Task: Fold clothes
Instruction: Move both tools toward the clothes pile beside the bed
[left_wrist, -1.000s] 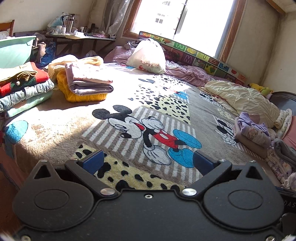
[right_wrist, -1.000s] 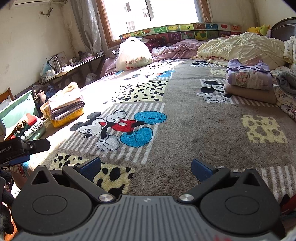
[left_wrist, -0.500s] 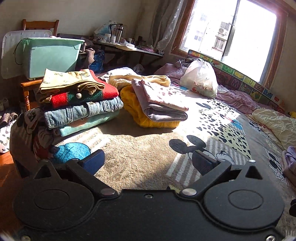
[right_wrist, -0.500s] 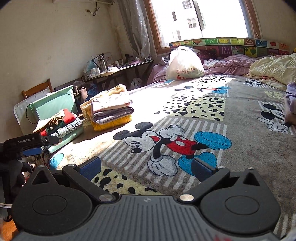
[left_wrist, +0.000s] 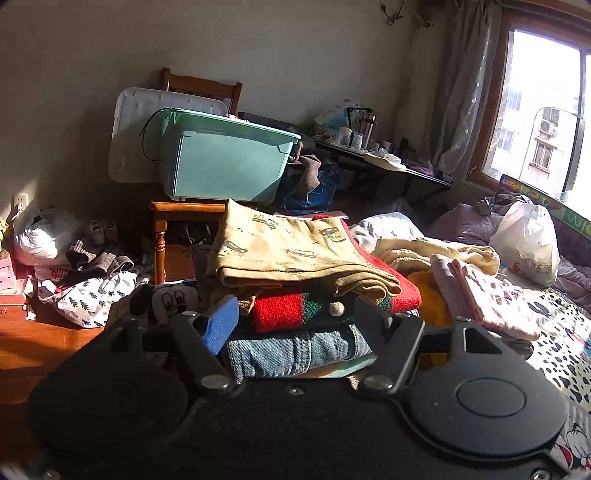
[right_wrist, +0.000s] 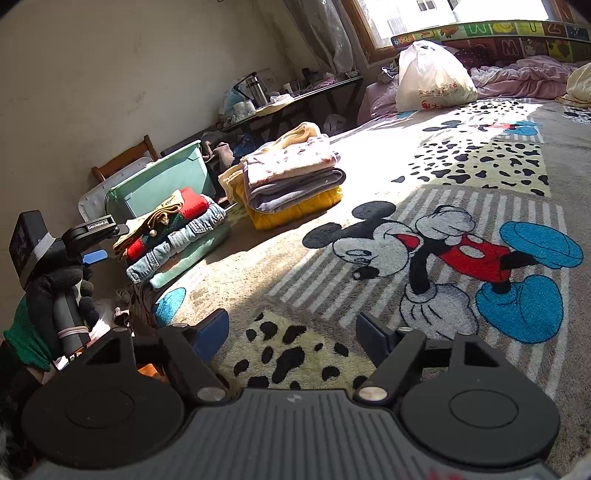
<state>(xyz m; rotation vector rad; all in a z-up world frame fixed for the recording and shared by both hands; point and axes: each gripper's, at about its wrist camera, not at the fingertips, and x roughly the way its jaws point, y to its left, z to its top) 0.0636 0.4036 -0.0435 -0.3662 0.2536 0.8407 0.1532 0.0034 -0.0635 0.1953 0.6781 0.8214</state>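
1. Your left gripper (left_wrist: 295, 325) has its jaws spread wide and grips nothing; the right-hand pad is in deep shadow and hard to make out.
2. Straight ahead of it, close up, sits the folded stack (left_wrist: 295, 288): a tan printed cloth on top, a red and green knit under it, denim below. The gripper body cuts off the stack's bottom layers.
3. To that gripper's right lies a second pile (left_wrist: 476, 291) in pink and yellow, partly blocked by the finger linkage.
4. Behind the stack, a teal bin (left_wrist: 225, 162) rests on a wooden chair (left_wrist: 173, 218).
5. Your right gripper (right_wrist: 291, 332) is likewise parted and empty, hovering over the cartoon blanket (right_wrist: 461, 254).
6. Far to its left your gloved left hand (right_wrist: 61, 291) holds the other tool beside the stack; your arm is cropped at the frame edge.
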